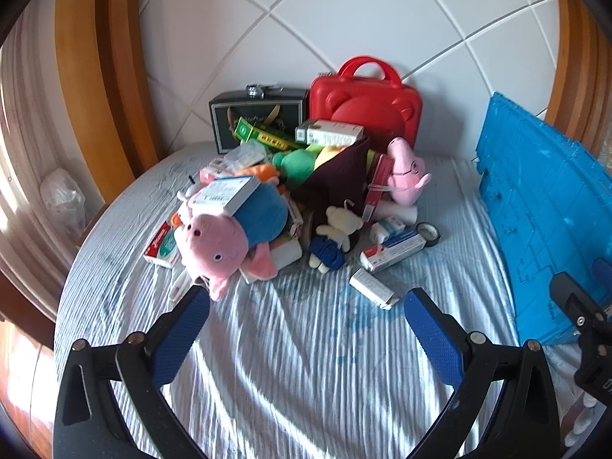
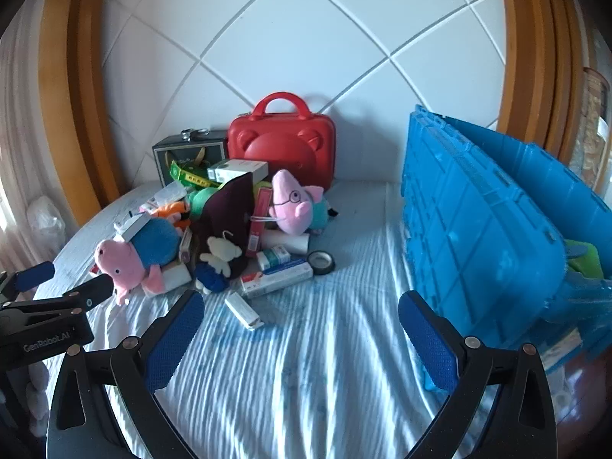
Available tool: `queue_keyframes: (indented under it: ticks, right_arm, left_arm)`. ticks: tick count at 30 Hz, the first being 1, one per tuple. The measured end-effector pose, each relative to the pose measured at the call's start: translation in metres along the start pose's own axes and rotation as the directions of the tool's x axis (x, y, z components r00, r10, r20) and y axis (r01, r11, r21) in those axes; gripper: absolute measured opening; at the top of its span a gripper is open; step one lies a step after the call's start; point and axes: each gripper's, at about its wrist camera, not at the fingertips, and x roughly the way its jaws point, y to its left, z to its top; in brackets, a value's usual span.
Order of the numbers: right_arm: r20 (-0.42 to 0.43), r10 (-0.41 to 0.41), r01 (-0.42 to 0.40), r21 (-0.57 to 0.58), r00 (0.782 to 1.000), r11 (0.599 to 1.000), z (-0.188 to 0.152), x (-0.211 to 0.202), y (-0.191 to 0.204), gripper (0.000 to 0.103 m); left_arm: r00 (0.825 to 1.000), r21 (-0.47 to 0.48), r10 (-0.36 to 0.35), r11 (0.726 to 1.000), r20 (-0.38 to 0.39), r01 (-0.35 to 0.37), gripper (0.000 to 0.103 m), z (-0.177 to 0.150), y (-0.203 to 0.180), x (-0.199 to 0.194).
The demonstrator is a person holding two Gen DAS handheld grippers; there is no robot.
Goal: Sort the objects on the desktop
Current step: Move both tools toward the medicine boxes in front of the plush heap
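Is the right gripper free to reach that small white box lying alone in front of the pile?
Probably yes. The right gripper is open and empty, and only bare striped cloth lies between it and the small white box.

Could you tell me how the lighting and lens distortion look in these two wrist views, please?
Left wrist: daylight stripes the cloth; wooden frame bows strongly. Right wrist: softer stripes; blue crate bulges at the edge; dark corners in both.

Glossy red plastic case [image 2: 281, 145] at the back edge of the surface; ribbed matt blue plastic crate [image 2: 478, 225] at its right edge. Soft plush pig [image 1: 225, 241]. Crinkled striped cloth [image 1: 306, 344]. Cardboard boxes [image 2: 277, 277]. Varnished wood frame [image 2: 72, 95].
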Motion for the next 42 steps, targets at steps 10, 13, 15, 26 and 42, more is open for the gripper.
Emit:
queue_keyframes:
  ticks: [10,13,15,26,42]
  right_arm:
    - [-0.151,0.052,-0.061,-0.061,0.987,0.996,-0.005,0.080,0.002,0.103]
    - [-0.188,0.051,-0.067,-0.082,0.981,0.994,-0.006,0.103,-0.003,0.103]
    - [-0.212,0.051,-0.072,-0.091,0.976,0.993,-0.007,0.120,-0.009,0.103]
    - [-0.318,-0.005,-0.042,-0.140,0.948,0.989,-0.015,0.212,-0.041,0.103]
    - [-0.357,0.043,-0.060,-0.037,0.933,0.997,-0.021,0.261,-0.058,0.103]
  left_arm:
    - [0.982,-0.037,0.032,0.999,-0.188,-0.039,0.103,-0.018,0.006,0.077]
    - [0.971,-0.039,0.027,0.999,-0.236,-0.037,0.103,-0.020,-0.004,0.106]
    - [0.963,-0.046,0.014,0.999,-0.270,-0.027,0.103,-0.020,-0.014,0.126]
    - [0.932,-0.092,-0.024,0.996,-0.360,-0.010,0.103,-0.014,-0.075,0.232]
    - [0.915,0.000,-0.008,1.000,-0.403,0.009,0.099,-0.051,-0.084,0.255]
